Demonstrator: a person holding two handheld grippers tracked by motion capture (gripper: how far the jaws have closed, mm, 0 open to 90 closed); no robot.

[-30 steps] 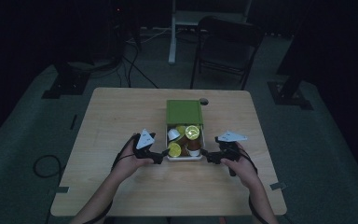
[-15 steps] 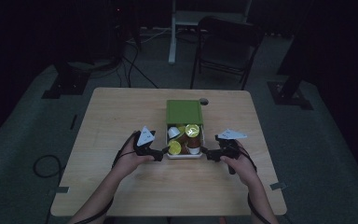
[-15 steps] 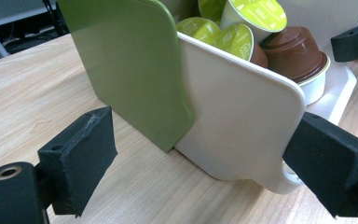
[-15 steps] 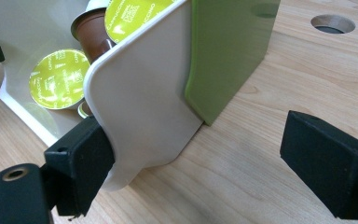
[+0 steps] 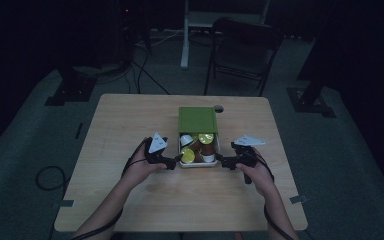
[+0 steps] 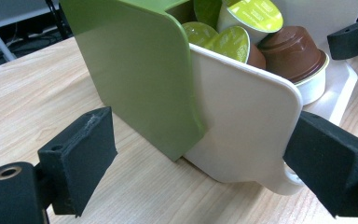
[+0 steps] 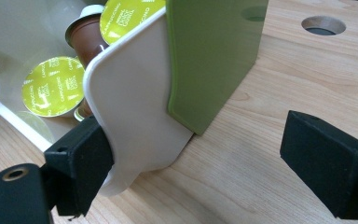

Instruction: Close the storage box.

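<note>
The white drawer (image 5: 198, 162) of coffee capsules (image 5: 187, 156) was found pulled out of its green box (image 5: 197, 120) mid-table, flanked by the left gripper (image 5: 176, 161) and right gripper (image 5: 221, 161), both held wide, gripping nothing.

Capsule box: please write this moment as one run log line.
capsule box: white drawer part out | left tool: open, at drawer's side | right tool: open, at opposite side
</note>
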